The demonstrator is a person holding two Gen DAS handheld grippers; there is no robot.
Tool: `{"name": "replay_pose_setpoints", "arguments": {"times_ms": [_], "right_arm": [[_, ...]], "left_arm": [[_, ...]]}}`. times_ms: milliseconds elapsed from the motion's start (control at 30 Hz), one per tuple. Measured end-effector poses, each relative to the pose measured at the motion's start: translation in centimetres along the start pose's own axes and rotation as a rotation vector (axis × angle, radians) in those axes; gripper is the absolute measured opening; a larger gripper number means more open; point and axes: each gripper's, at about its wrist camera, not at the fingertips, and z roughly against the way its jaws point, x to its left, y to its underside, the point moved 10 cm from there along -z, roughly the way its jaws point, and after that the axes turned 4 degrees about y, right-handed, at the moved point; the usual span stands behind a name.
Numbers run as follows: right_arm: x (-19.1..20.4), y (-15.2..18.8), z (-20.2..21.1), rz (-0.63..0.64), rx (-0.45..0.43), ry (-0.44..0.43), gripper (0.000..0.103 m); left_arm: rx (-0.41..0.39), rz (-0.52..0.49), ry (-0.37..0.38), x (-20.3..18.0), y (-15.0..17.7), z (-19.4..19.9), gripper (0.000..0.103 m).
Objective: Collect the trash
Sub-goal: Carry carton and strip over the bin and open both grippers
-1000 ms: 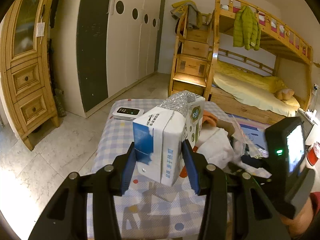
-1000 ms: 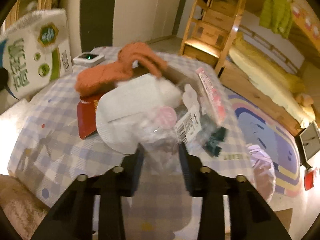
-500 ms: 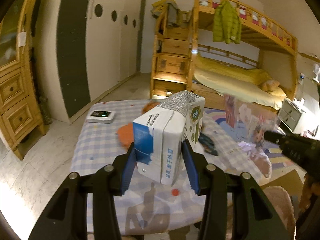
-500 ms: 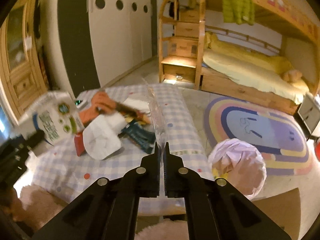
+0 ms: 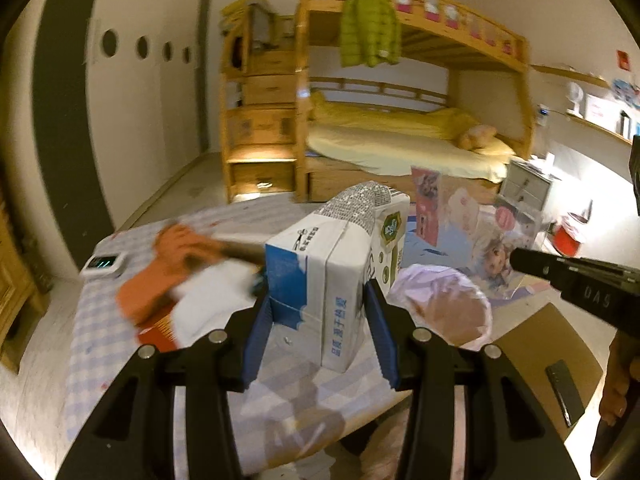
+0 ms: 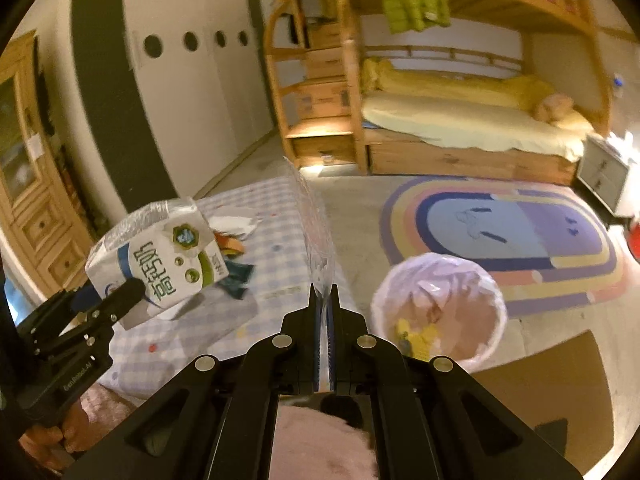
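My left gripper is shut on a white and blue milk carton and holds it in the air above the table; the carton also shows in the right wrist view. My right gripper is shut on a clear plastic wrapper, seen flat with a printed doll picture in the left wrist view. A bin lined with a pale pink bag stands on the floor just right of the table, with yellow trash inside; it also shows in the left wrist view.
The checked tablecloth table holds an orange cloth, white paper, a red packet and a small white device. A rainbow rug and a wooden bunk bed lie beyond. A brown board lies by the bin.
Both grippers have swung right, off the table toward the bin. The right gripper, shut on the wrapper, now sits closer above the bin. The carton stays gripped.
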Motion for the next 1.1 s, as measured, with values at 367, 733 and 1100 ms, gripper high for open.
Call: {"name": "replay_pose_setpoints", "arguments": {"times_ms": [367,733,1100], "right_arm": [[-10.9,0.9,-0.4,-0.168,0.0,0.129,0.003],[-17.2,2.8,-6.4,-0.283,0.096,0.163,0.003],[-19.2,3.9,-13.3,-0.31,0.195,0.173,0.011]], "left_arm": [[0.029,-0.136,0.159,-10.3,-3.2,-6.7,0.045],[0.116,-0.177,0.21,-15.4,-4.6,-14.9,0.045],[0.128,-0.143,0.176,-13.1,-5.5,-16.1,0.058]]}}
